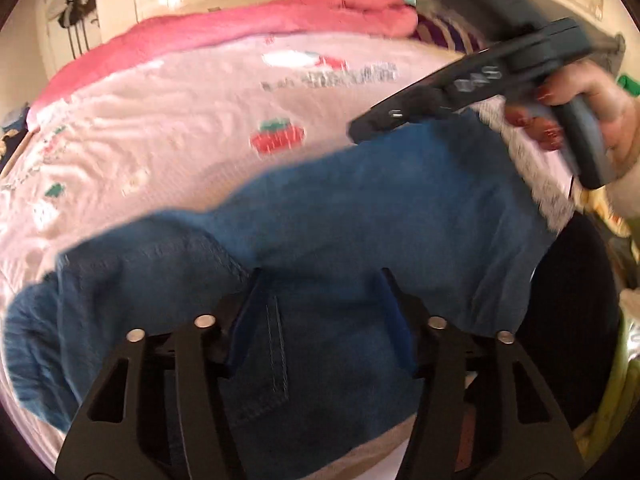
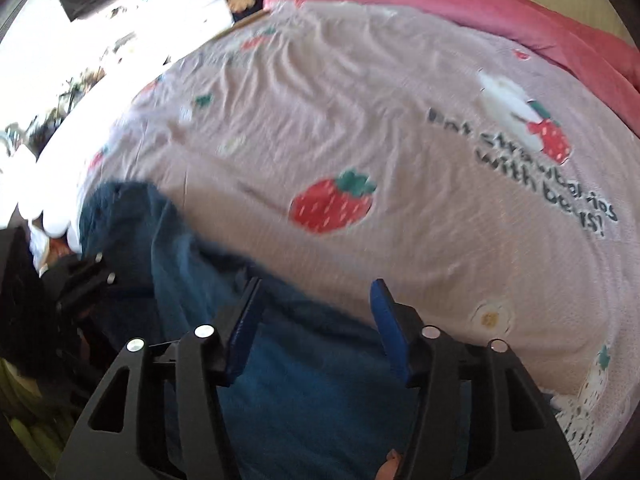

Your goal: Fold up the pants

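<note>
left claw (image 1: 320,276): mine, jaws apart, blue pads either side of a denim seam, nothing pinched that I can see; it's released

right claw (image 2: 316,284): also released, pads standing clear above the denim, no cloth between them under pressure

pants (image 1: 304,232): blue jeans, lying along the near edge of the bed, directly under both claws; bunched at the left end in the left wrist view, flatter toward the right

fold state: my read is one fold is laid and I'm between grips; the left end looks lumpy, so it's not finished

next grip: I'd take the thick seamed edge, both layers at once, pads square across the hem instead of skimming the top layer

lift: keep both claws level with each other so the denim doesn't twist; carry low over the cloth, lay down, then let go

risk: frames are motion-blurred, so I'd slow down before closing; denim is heavy and stiff, a shallow bite will slip

right hand (image 1: 576,96): on its grip handle, seen from the left wrist camera, above the far right end of the pants

bedspread (image 2: 360,140): pink, strawberry print, wrinkled; plenty of room beyond the pants to lay the fold on

pink blanket (image 1: 248,20): rolled along the far edge, well apart from the pants
</note>
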The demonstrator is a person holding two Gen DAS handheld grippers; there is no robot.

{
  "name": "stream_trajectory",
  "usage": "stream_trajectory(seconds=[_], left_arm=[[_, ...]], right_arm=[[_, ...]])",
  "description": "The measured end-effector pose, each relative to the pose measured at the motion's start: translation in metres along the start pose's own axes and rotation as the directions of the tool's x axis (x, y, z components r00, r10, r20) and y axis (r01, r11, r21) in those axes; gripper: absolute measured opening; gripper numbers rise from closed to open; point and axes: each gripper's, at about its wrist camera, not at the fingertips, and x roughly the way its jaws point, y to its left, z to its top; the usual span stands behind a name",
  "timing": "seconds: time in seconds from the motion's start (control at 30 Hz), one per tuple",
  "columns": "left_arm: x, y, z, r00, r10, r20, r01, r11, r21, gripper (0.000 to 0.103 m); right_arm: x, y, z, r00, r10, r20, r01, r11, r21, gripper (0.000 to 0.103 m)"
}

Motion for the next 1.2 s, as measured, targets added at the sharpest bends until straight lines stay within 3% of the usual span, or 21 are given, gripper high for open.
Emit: stream_trajectory(seconds=[0.17,0.27,0.4,0.5,0.77,0.8,0.87,1.03,1.1,1.2], left_arm=[[0.004,-0.008,-0.009,0.999,0.022,-0.025,-0.021,0.999,0.025,0.044],[0.007,-0.007,-0.008,1.000,0.008,-0.025,-0.008,1.000,0.007,0.044],[0.006,-0.005,-0.008,1.000,0.012,-0.022,-0.011,1.000,0.008,0.044],[0.006,-0.003,-0.008,1.000,0.009,-0.018,-0.009,1.000,0.003,0.044],[-0.003,0.006,-0.011,1.000,-0.008,0.010,0.008,0.999,-0.039,0.044],[-0.004,0.008,-0.011,1.000,-0.002,0.013,0.003,0.999,-0.047,0.044],[-0.006,0.013,-0.011,1.000,0.015,0.015,-0.014,0.998,-0.066,0.044],[-0.005,0.016,-0.012,1.000,0.013,0.007,-0.013,0.997,-0.076,0.044],[-0.003,0.015,-0.013,1.000,0.020,0.002,-0.019,0.997,-0.069,0.044],[0.000,0.013,-0.011,1.000,0.024,-0.002,-0.024,0.998,-0.066,0.044]], right_arm=[[-0.006,0.020,-0.043,0.998,0.036,-0.043,-0.039,0.997,-0.063,0.042],[-0.006,0.024,-0.048,0.998,0.048,-0.051,-0.050,0.997,-0.052,0.042],[-0.018,0.016,-0.029,0.992,0.122,0.031,-0.123,0.992,0.030,0.042],[-0.015,0.016,-0.008,0.990,0.134,0.053,-0.135,0.990,0.035,0.042],[0.030,0.028,0.018,0.984,0.158,-0.081,-0.157,0.987,0.021,0.039],[0.033,0.029,0.019,0.983,0.165,-0.086,-0.163,0.986,0.020,0.037],[0.038,0.033,0.019,0.978,0.187,-0.096,-0.187,0.982,0.008,0.007],[0.028,0.030,0.027,0.992,0.129,-0.007,-0.129,0.992,0.005,0.006],[0.016,0.020,0.037,0.990,0.126,0.071,-0.128,0.991,0.034,0.005],[0.014,0.008,0.052,0.987,0.120,0.108,-0.128,0.989,0.069,0.005]])
